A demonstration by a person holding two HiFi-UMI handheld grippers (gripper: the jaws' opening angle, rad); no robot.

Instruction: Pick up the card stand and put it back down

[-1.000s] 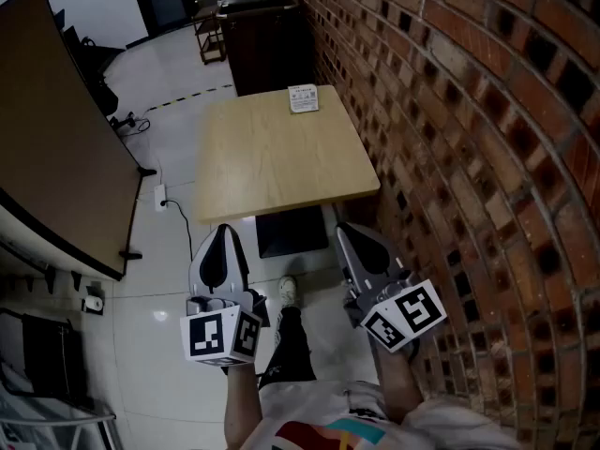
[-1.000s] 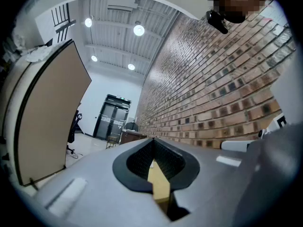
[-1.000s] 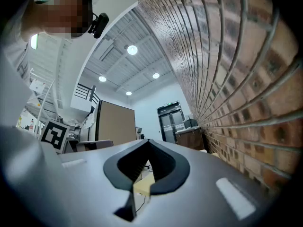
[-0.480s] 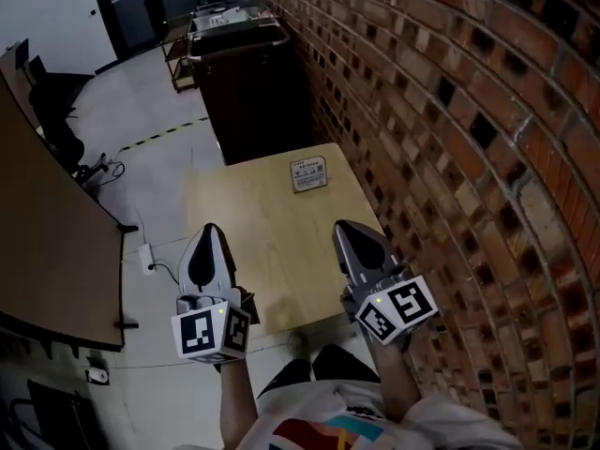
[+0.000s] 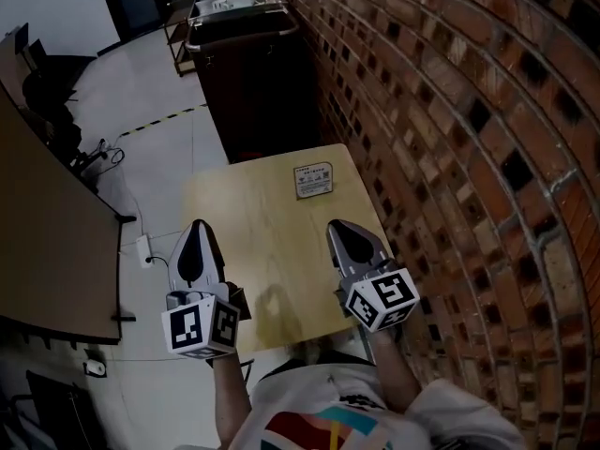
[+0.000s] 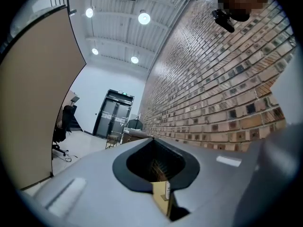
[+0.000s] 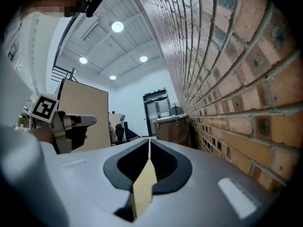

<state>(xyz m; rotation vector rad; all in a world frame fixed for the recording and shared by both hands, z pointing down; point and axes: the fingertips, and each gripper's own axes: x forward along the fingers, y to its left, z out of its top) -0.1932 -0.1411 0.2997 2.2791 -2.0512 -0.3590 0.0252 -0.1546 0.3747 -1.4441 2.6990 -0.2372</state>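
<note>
The card stand (image 5: 313,179) is a small white printed card standing at the far right of the light wooden table (image 5: 253,214), close to the brick wall. My left gripper (image 5: 200,227) hovers over the table's near left edge, shut and holding nothing. Over the near right part of the table my right gripper (image 5: 337,226) is shut too, with nothing in it, well short of the card stand. In the left gripper view the jaws (image 6: 152,141) meet, with a sliver of table below them. The right gripper view shows its jaws (image 7: 149,142) pressed together and the left gripper (image 7: 61,122) off to the left.
A brick wall (image 5: 450,111) runs along the table's right side. A dark cabinet (image 5: 248,64) stands just beyond the table. A large brown panel (image 5: 47,214) is on the left, with a cable and a socket (image 5: 142,247) on the white floor beside it.
The person has stepped up to the table. Both grippers, which hung over the floor in front of it, are now above its near edge. Both jaws stay shut.
</note>
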